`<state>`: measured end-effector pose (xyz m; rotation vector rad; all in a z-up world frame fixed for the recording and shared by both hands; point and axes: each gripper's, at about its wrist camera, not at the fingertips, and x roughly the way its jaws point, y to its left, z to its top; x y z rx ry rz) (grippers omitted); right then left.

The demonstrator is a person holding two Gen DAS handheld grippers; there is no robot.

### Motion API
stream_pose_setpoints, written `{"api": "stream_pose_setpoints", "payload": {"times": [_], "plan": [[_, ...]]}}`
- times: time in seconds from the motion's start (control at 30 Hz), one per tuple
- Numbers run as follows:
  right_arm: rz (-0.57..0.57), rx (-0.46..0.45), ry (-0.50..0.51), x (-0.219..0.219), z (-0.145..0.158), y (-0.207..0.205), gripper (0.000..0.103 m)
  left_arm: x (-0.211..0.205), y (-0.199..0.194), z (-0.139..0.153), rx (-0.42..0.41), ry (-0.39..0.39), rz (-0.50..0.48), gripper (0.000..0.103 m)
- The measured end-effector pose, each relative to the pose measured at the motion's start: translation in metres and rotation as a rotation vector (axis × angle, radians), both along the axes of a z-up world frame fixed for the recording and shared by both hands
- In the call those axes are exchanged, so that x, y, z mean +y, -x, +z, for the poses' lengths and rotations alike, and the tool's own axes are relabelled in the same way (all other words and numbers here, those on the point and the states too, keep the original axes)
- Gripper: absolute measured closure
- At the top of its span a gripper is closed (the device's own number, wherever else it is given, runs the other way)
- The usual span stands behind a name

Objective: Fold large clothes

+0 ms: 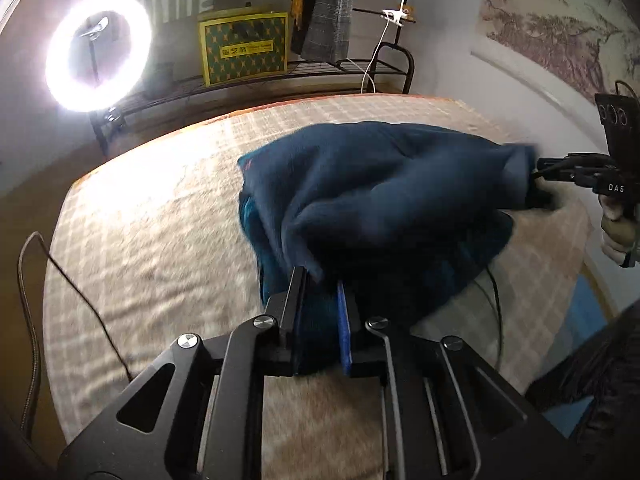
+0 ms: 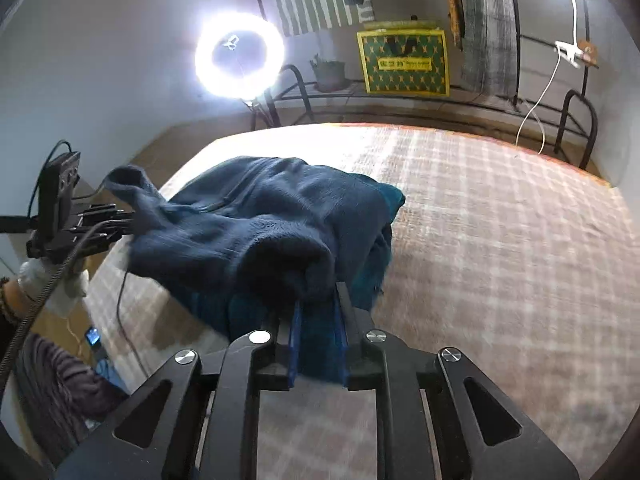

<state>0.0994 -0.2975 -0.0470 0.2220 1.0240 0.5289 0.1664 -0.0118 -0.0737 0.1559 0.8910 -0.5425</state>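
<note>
A dark blue fleece garment is bunched up and held off the plaid bed cover, spanning the gap between both grippers. My left gripper is shut on one end of it, with cloth filling the narrow gap between its fingers. My right gripper is shut on the other end in the same way. In the left wrist view the right gripper shows at the far right, and in the right wrist view the left gripper shows at the far left. A teal layer hangs below the fold.
A lit ring light stands past the bed's far edge. Beside it a black metal rack carries a yellow-green box, with clothes hanging above. A cable trails over the bed. A gloved hand holds the right gripper.
</note>
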Motion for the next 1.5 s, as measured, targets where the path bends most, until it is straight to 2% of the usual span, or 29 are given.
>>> {"api": "stream_pose_setpoints", "payload": {"times": [0.1, 0.2, 0.4, 0.47, 0.5, 0.6, 0.67, 0.7, 0.73, 0.77, 0.87, 0.93, 1.03, 1.13, 1.23, 1.33, 1.4, 1.5], "plan": [[-0.028, -0.058, -0.027, -0.013, 0.033, 0.022, 0.087, 0.019, 0.023, 0.021, -0.034, 0.02, 0.013, 0.092], [-0.065, -0.115, -0.059, -0.024, 0.067, 0.043, 0.086, 0.038, 0.041, 0.049, -0.059, 0.074, 0.038, 0.092], [-0.134, -0.255, -0.075, -0.059, 0.149, 0.081, 0.084, 0.064, 0.081, 0.135, -0.115, 0.173, 0.053, 0.088], [-0.155, -0.294, -0.08, -0.069, 0.173, 0.09, 0.079, 0.067, 0.095, 0.164, -0.147, 0.181, 0.049, 0.087], [-0.163, -0.312, -0.089, -0.074, 0.184, 0.095, 0.073, 0.07, 0.104, 0.182, -0.157, 0.192, 0.051, 0.087], [-0.192, -0.34, -0.104, -0.084, 0.215, 0.104, 0.07, 0.075, 0.117, 0.217, -0.153, 0.242, 0.058, 0.07], [-0.192, -0.337, -0.115, -0.086, 0.221, 0.106, 0.069, 0.076, 0.12, 0.227, -0.149, 0.26, 0.065, 0.052], [-0.193, -0.328, -0.111, -0.085, 0.221, 0.104, 0.065, 0.073, 0.119, 0.229, -0.146, 0.255, 0.071, 0.049], [-0.196, -0.32, -0.106, -0.083, 0.217, 0.105, 0.059, 0.071, 0.117, 0.225, -0.141, 0.252, 0.076, 0.047], [-0.197, -0.312, -0.109, -0.08, 0.211, 0.103, 0.056, 0.069, 0.115, 0.219, -0.128, 0.256, 0.078, 0.047], [-0.195, -0.235, -0.159, -0.07, 0.177, 0.093, 0.056, 0.065, 0.092, 0.181, -0.026, 0.302, 0.103, 0.047], [-0.188, -0.177, -0.185, -0.058, 0.151, 0.081, 0.056, 0.061, 0.066, 0.139, 0.054, 0.329, 0.151, 0.047], [-0.187, -0.066, -0.22, -0.035, 0.103, 0.055, 0.055, 0.051, 0.03, 0.087, 0.148, 0.34, 0.195, 0.047], [-0.18, 0.054, -0.229, -0.012, 0.059, 0.03, 0.053, 0.043, 0.0, 0.05, 0.215, 0.327, 0.233, 0.047], [-0.17, 0.144, -0.221, 0.009, 0.022, 0.009, 0.05, 0.043, -0.028, 0.022, 0.283, 0.375, 0.272, 0.046], [-0.163, 0.238, -0.19, 0.026, -0.012, -0.011, 0.046, 0.038, -0.045, 0.004, 0.334, 0.369, 0.281, 0.043], [-0.175, 0.276, -0.182, 0.03, -0.028, -0.019, 0.046, 0.039, -0.054, -0.005, 0.342, 0.359, 0.298, 0.043], [-0.206, 0.311, -0.184, 0.031, -0.047, -0.031, 0.046, 0.04, -0.066, -0.026, 0.408, 0.407, 0.32, 0.043]]}}
